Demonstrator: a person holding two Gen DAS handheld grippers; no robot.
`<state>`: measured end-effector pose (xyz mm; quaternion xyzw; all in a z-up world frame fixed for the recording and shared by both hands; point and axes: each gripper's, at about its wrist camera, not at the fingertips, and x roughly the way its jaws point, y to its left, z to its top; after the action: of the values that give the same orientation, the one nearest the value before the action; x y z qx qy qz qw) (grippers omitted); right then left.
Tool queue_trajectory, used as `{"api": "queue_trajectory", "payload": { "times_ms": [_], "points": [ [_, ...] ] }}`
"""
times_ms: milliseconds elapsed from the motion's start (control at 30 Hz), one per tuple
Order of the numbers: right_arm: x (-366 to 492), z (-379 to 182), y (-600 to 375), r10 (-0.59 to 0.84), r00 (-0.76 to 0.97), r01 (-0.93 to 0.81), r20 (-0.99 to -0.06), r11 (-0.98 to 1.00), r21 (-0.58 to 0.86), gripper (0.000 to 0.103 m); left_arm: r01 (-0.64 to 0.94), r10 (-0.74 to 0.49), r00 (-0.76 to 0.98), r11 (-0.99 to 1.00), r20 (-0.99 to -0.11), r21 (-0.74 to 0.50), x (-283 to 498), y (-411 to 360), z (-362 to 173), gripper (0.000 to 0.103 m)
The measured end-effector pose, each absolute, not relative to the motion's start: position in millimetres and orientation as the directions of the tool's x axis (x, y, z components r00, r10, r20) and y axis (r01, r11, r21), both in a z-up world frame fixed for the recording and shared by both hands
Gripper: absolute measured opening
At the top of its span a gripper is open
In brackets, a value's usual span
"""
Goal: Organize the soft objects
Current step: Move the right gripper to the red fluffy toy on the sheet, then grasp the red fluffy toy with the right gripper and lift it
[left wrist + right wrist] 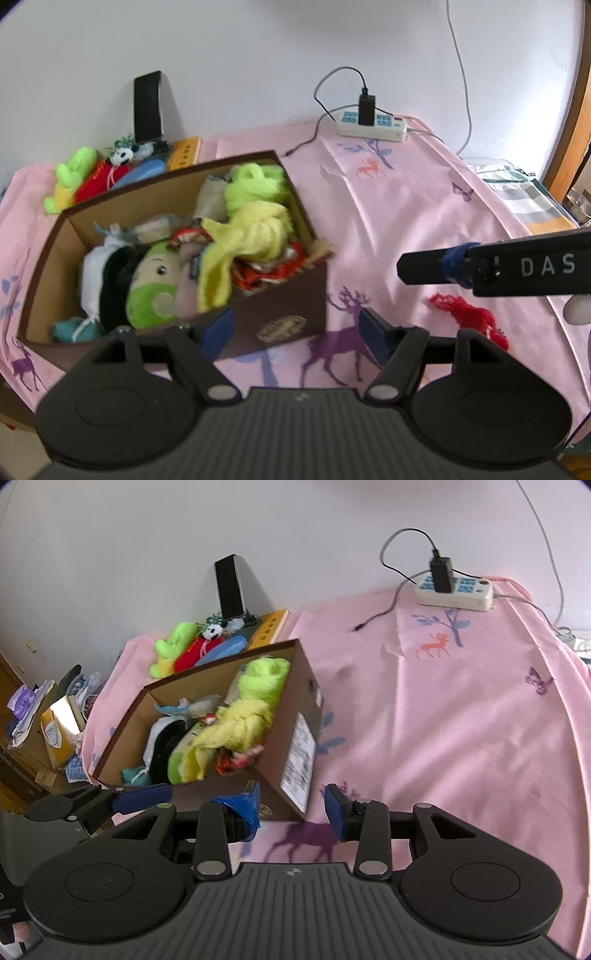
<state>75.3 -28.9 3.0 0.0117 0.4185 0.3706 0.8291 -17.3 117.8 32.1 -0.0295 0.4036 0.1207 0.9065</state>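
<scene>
A brown cardboard box (280, 314) stands on the pink cloth, filled with soft toys: a yellow plush (251, 232), a lime green plush (258, 181) and a green-faced doll (155, 288). It also shows in the right wrist view (295, 709). A red yarn piece (469, 317) lies on the cloth to the right of the box. My left gripper (299, 332) is open and empty at the box's near wall. My right gripper (291, 805) is open and empty near the box's front right corner; its arm (517, 266) hovers above the red yarn.
Behind the box lie a green plush (70, 177), a red toy with a panda head (110, 170), a yellow book and an upright black phone (147, 107). A white power strip (369, 125) with cables sits at the back. Clutter lies off the left edge (48, 716).
</scene>
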Motion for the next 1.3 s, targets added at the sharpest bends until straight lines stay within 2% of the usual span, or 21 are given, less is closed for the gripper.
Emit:
{"api": "queue_trajectory", "payload": {
  "times_ms": [433, 800, 867, 933, 1300],
  "points": [
    [83.1, -20.7, -91.1, 0.554, 0.390, -0.545, -0.735, 0.783, 0.301, 0.022, -0.153, 0.119, 0.599, 0.988, -0.792, 0.033, 4.3, 59.4, 2.3, 0.072],
    [103.5, -55.5, -143.3, 0.468, 0.398, -0.400, -0.789, 0.863, 0.310, 0.022, -0.007, 0.017, 0.549, 1.000, -0.835, 0.015, 32.6, 16.1, -26.6, 0.074],
    [109.2, -60.1, -148.9, 0.472, 0.387, -0.376, -0.792, 0.865, 0.332, 0.022, 0.020, -0.004, 0.553, 1.000, -0.833, 0.009, 37.0, 9.8, -30.7, 0.075],
    [114.1, -63.6, -151.5, 0.483, 0.373, -0.362, -0.793, 0.862, 0.355, 0.022, 0.045, -0.018, 0.553, 0.999, -0.833, 0.009, 41.4, 3.5, -35.8, 0.082],
    [138.3, -84.6, -136.1, 0.522, 0.271, -0.382, -0.809, 0.829, 0.407, 0.022, 0.150, -0.071, 0.530, 0.989, -0.845, 0.011, 66.8, -18.7, -57.1, 0.082]
  ]
}}
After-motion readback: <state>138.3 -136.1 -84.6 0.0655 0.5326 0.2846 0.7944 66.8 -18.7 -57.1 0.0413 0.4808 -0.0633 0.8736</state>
